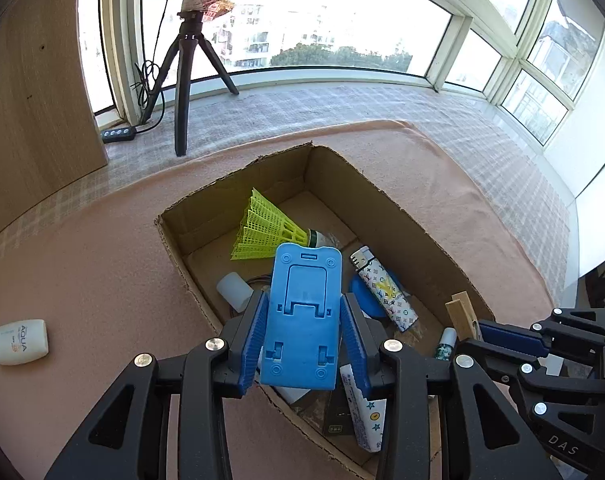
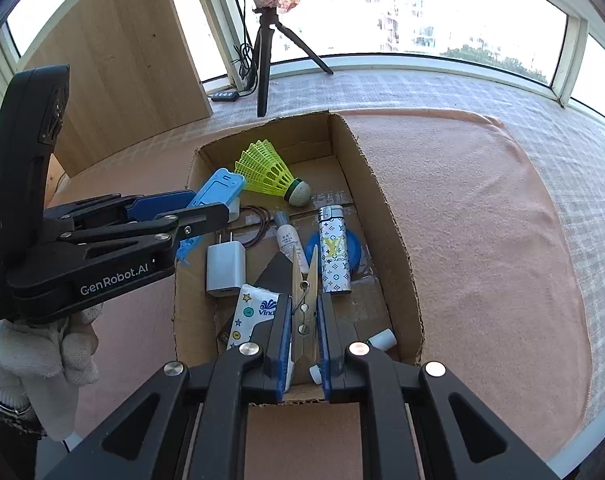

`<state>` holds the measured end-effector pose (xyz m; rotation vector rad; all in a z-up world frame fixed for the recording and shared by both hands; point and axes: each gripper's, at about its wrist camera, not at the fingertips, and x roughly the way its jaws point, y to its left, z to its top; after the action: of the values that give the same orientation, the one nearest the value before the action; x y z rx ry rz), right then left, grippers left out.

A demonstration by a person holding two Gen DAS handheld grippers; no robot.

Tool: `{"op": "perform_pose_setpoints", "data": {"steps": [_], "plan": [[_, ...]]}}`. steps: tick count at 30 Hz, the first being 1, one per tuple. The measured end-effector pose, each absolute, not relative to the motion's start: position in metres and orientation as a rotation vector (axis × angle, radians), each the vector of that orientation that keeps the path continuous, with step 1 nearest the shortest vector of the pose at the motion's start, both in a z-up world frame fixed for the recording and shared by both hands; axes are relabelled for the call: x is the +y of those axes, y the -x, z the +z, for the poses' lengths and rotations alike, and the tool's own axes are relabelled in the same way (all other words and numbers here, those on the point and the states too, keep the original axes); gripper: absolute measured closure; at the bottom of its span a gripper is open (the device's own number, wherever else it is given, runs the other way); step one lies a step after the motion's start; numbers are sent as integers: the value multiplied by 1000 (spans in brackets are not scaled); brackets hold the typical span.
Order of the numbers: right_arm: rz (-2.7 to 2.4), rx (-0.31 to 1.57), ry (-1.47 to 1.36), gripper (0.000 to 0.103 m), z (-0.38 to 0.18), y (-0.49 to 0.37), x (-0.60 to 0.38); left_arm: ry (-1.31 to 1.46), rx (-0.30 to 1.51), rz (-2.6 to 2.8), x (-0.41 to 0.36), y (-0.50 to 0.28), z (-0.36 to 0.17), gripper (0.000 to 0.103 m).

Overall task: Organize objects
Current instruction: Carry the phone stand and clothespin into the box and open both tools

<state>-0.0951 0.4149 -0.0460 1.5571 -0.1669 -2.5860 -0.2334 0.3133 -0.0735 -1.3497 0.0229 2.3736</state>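
Both claws hang over the cardboard box [image 2: 386, 216], which sits mid-frame on the pink cloth [image 2: 482, 220] covering the tabletop.

L claw [image 1: 302, 320]: pinching the blue phone stand [image 1: 302, 312] by its long edges, stand upright in the grip w/ its top end above the box interior, lower centre of the left wrist view. In the right wrist view the same stand shows at centre-left, over the box's left wall.

R claw [image 2: 304, 320]: pressed tight on a wooden clothespin [image 2: 304, 300], peg pointing up-frame over the near end of the box.

Box already holds a yellow shuttlecock [image 2: 268, 174], patterned lighter [image 2: 334, 254], white charger [image 2: 224, 270], tissue pack [image 2: 254, 312], small tube [image 2: 290, 246] & a blue lid under the lighter. An AQUA bottle [image 1: 16, 342] lies on the cloth outside, lower left of the left wrist view, so work is prob. not finished.

Risks, as I read it:
- Stand sits near the left wall; released there it could catch the rim & tip out onto the cloth.
- Both claws are close together over one box, so they may knock each other if they go down at once.
- Peg is gripped by a thin body; any twist could let it swivel or pop out.
- Stand dropped flat might bury the charger or hair ties, making the box messier.
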Motion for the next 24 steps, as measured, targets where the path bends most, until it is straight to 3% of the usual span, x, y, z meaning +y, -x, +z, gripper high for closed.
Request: {"op": "perform_pose_setpoints", "data": {"steps": [9,10,11,13,14,15,24], "plan": [[-2572,-149,-1576,92,-56,100,425,1372,-4,2351,330,251,-87,63],[-2570,-155,-1574,91,-56,101,426,1372,-10,2358,329,252,-86,59],[-2561,-173,-1565,90,-56,102,427,1376,-20,2357,329,253,-86,47],[-2548,-194,-1565,73,-56,102,429,1376,-45,2356,327,255,-86,34],[-2557,-194,-1553,56,-54,102,429,1374,-49,2360,325,255,-85,33],[-2567,-187,-1538,46,-53,100,429,1376,-50,2360,324,255,-85,33],[-2566,-182,-1525,45,-49,97,424,1367,-51,2379,313,252,-80,33]]}}
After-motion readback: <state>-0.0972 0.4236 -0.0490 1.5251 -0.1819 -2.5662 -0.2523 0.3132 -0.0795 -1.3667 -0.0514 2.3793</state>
